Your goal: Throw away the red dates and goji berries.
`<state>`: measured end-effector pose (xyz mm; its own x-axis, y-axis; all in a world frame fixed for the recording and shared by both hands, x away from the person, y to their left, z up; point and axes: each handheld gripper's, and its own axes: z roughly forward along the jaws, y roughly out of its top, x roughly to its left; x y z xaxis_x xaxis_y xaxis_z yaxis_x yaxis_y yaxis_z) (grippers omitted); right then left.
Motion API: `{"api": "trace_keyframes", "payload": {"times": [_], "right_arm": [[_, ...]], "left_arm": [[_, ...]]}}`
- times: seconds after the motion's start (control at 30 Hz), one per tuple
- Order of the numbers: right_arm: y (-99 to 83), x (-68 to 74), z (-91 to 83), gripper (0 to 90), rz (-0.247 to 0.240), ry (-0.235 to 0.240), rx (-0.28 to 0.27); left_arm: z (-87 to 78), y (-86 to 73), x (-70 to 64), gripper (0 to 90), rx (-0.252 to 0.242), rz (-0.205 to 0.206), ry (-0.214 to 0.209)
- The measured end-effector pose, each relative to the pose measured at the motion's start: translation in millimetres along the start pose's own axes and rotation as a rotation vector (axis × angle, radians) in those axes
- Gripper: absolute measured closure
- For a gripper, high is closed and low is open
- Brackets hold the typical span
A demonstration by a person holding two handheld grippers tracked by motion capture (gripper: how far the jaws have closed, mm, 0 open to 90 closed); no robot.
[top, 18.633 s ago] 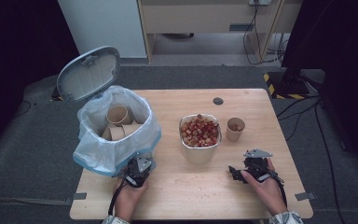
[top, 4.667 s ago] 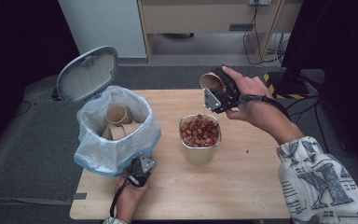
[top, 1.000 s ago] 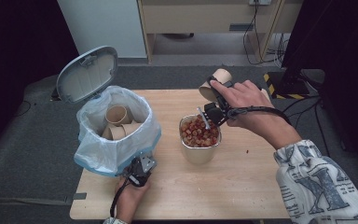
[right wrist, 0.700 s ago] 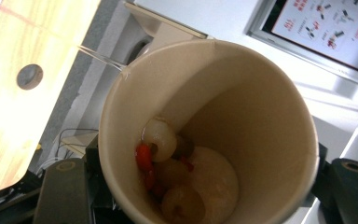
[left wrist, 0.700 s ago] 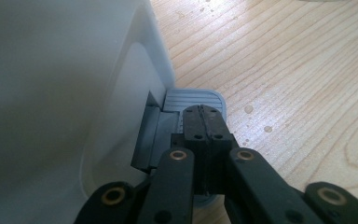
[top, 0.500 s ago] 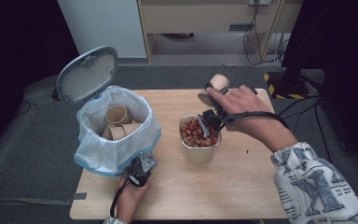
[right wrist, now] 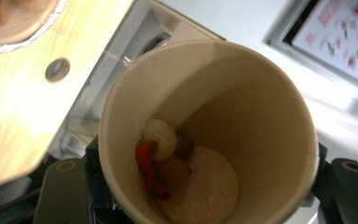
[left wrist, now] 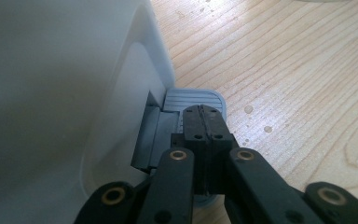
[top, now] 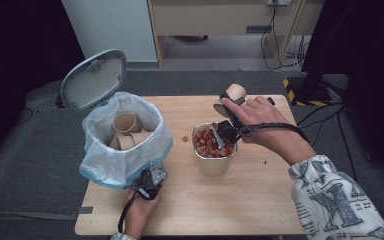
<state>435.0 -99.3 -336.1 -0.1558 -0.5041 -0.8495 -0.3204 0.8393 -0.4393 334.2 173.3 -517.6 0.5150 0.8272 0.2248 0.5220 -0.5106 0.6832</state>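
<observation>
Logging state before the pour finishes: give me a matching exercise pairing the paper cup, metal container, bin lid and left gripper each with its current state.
Things:
1. paper cup
2. metal container
3. bin lid
4. left gripper

States:
A. raised open behind the bagged bin
B. jaws closed, resting on the grey pedal
C. tilted, clamped in the right gripper, a few food bits inside
D. upright on the table, holding reddish food scraps

Pairs: 1-C, 2-D, 3-A, 4-B
</observation>
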Motion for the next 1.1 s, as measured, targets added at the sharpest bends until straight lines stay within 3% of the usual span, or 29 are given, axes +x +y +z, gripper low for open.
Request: {"api": "trace_keyframes", "payload": {"times": [0.4, 0.53, 0.93, 1.1], "right_arm": [[-12.7, 5.2, 1.9, 30.7, 0.096, 0.03, -0.006], [-20.0, 4.2, 1.1, 30.5, 0.174, 0.046, -0.009], [-44.8, 15.7, 6.9, 30.2, 0.483, 0.101, -0.079], [-52.4, 19.7, 8.1, 30.2, 0.578, 0.121, -0.102]], "left_arm": [[0.0, -0.1, -0.1, 89.3, -0.001, -0.002, 0.0], [0.0, -0.2, 0.0, 89.3, -0.001, -0.003, -0.001], [0.1, -0.2, 0.0, 89.3, -0.003, -0.003, -0.001], [0.2, -0.3, -0.2, 89.3, -0.003, -0.005, -0.002]]}}
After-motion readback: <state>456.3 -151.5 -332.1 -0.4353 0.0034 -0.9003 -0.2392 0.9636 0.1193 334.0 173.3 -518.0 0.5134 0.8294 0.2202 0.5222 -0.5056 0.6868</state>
